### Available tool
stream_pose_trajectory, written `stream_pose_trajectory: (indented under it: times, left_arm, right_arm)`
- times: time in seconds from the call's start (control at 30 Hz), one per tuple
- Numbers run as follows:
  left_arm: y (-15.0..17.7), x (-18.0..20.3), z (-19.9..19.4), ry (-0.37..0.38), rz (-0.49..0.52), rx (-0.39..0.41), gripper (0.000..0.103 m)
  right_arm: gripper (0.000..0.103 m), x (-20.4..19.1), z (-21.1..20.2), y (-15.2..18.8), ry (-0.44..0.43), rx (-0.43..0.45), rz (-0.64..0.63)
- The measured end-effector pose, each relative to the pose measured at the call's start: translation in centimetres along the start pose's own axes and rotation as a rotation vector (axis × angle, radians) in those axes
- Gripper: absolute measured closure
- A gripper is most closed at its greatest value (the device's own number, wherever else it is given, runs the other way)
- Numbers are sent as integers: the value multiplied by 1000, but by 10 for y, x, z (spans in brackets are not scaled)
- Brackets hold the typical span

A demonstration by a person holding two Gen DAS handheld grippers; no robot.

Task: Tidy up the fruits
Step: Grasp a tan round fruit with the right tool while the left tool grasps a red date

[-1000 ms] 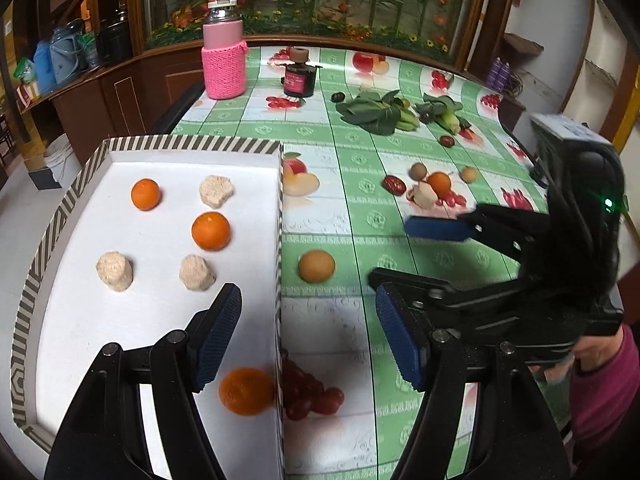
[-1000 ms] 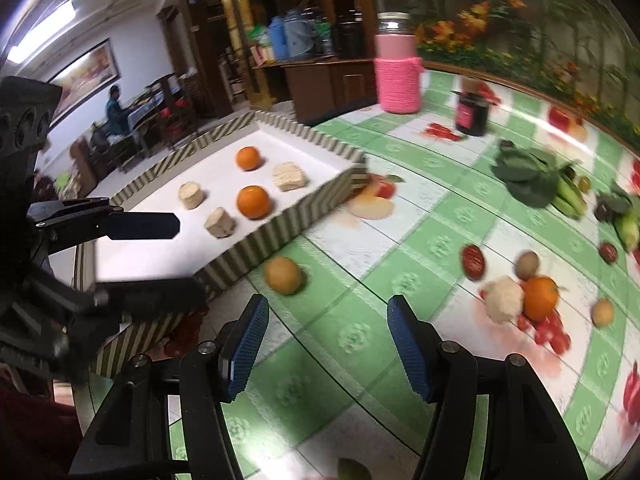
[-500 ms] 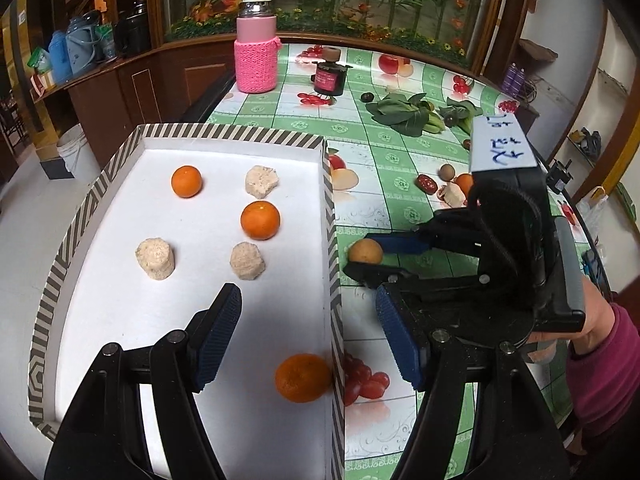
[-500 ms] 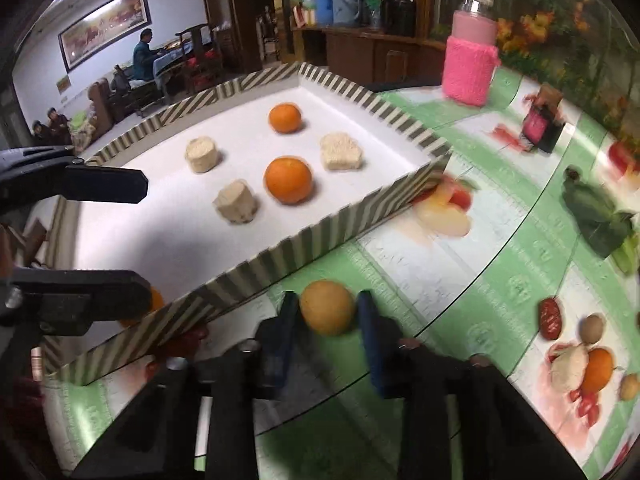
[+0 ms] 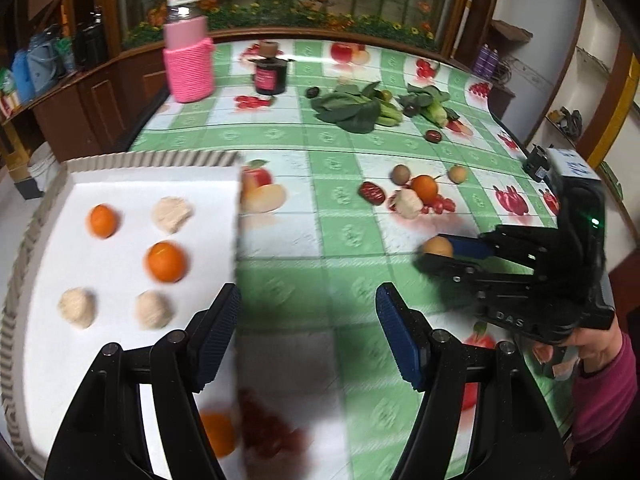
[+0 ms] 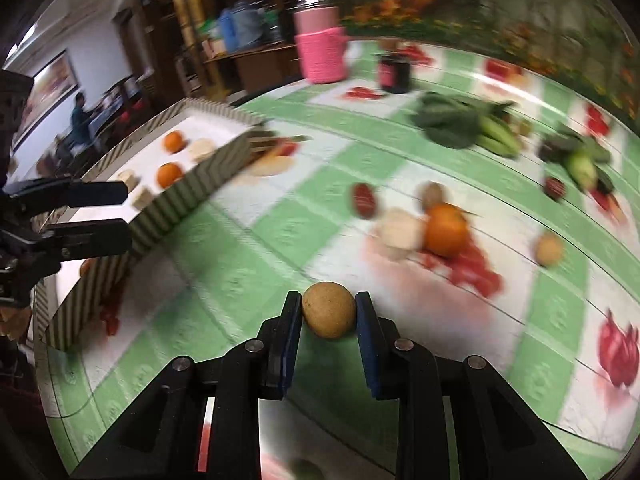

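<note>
Step in hand: the right gripper [image 6: 328,312] has a small round tan-brown fruit [image 6: 328,309] pinched between its blue-padded fingers [image 6: 291,322], held above the counter [image 6: 248,280] with its green-and-white checked, fruit-printed cloth; I judge this to be the carry phase, after a pick and ahead of a placement.
Right fingers: drawn in narrow, both pads pressing the sides of the tan fruit.
Left gripper [image 5: 308,336]: fingers spread wide with nothing between them, hovering over the right-hand wall of the white shallow tray with a striped rim [image 5: 40,208].
Where the fruit is: in the left wrist view it [image 5: 438,247] hangs well to the right of the tray, near the loose pile.
Tray contents: three round oranges, one far left [image 5: 103,221], one in the middle [image 5: 166,262] and one at the near right corner [image 5: 218,434], plus three pale beige lumps [image 5: 172,213].
Outside the tray: dark red grapes [image 5: 268,428] lie just beside its near right wall; a mixed pile well to the right of the tray holds an orange [image 5: 425,188], a pale lump, small red fruits, a dark red date-like fruit [image 5: 372,193] and two brown round fruits.
Also on the counter: a pink knitted-sleeve bottle [image 5: 188,66], a dark jar [image 5: 271,76] and leafy greens [image 5: 352,108], all beyond the tray.
Next move, as a judgement: if the tray is the target, the tan fruit needs to travel left over the tray wall, come down on a bare white patch, then be released gently, since it is round and may roll.
Risk: the motion blur suggests fast travel; clipping the tray wall is possible.
</note>
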State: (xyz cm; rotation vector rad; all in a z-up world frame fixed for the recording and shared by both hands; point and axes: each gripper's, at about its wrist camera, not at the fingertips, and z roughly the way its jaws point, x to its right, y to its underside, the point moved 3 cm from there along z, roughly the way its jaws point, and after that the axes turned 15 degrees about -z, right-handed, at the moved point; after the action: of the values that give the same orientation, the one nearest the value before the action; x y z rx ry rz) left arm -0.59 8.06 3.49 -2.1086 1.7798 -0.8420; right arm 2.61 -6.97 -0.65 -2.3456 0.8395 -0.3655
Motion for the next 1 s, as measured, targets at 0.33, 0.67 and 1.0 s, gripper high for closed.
stream_pose_trajectory:
  times: [0.33, 0.67, 1.0]
  left_arm:
    - [-29, 44, 60, -14, 112, -55, 34]
    - [-47, 60, 103, 28, 225, -127, 34]
    - [-49, 72, 115, 44, 308, -126, 59]
  right_arm:
    - [75, 36, -11, 16, 11, 37, 77]
    - [73, 40, -12, 18, -20, 59, 91]
    - [75, 42, -12, 19, -16, 60, 86]
